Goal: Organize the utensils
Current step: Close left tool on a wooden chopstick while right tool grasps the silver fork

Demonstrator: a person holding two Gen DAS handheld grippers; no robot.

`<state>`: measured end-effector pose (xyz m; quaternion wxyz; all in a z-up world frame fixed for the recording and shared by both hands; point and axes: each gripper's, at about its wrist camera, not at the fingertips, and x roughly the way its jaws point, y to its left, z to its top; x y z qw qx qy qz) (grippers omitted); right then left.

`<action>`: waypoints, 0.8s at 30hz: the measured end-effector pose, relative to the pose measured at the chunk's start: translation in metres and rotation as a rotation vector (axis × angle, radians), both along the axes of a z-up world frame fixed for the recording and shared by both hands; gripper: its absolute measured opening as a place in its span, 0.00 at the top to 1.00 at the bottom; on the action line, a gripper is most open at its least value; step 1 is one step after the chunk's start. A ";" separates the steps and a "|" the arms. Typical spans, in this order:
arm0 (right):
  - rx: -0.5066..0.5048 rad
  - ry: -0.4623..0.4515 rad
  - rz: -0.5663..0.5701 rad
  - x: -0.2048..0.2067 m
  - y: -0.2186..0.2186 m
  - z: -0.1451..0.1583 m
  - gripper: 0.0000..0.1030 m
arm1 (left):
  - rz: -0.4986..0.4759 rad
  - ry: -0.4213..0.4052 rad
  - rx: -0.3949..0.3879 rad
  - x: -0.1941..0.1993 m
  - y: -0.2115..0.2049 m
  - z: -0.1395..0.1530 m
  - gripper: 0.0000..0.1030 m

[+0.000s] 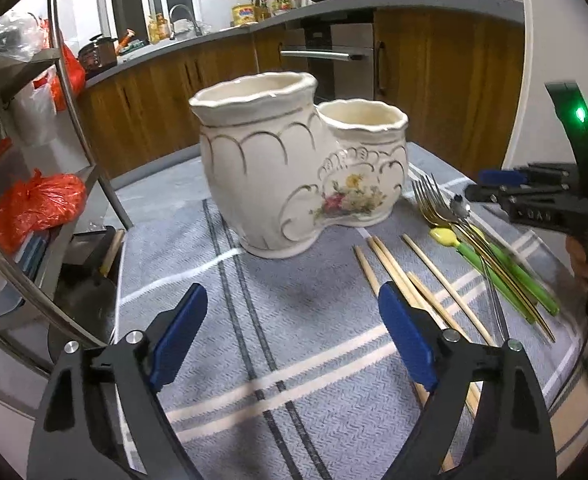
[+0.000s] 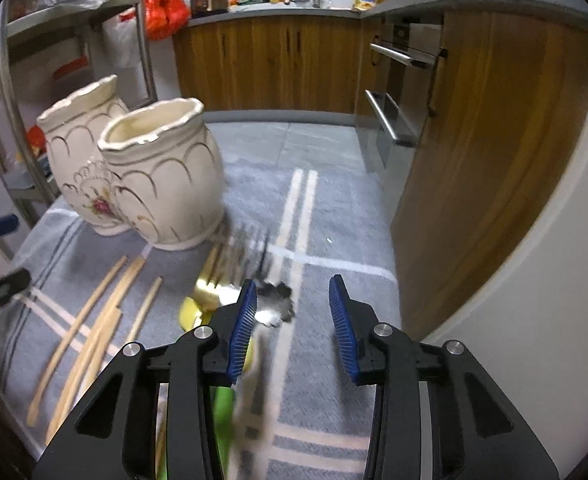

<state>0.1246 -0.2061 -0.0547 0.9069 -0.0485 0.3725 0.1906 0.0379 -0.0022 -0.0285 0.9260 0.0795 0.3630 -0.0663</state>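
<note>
Clearly both tools gape, gripping nothing: the right gripper [image 2: 291, 312] sits beside the piled forks [image 2: 237, 256], so its jaws might pinch several together, or none.

Home kitchen, wooden cabinets [image 2: 277, 60], oven [image 2: 398, 92], sink tap [image 1: 179, 14]
</note>
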 end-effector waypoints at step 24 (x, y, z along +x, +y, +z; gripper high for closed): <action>0.133 0.179 0.134 0.057 0.016 -0.007 0.93 | -0.017 0.009 0.019 -0.002 -0.007 -0.003 0.20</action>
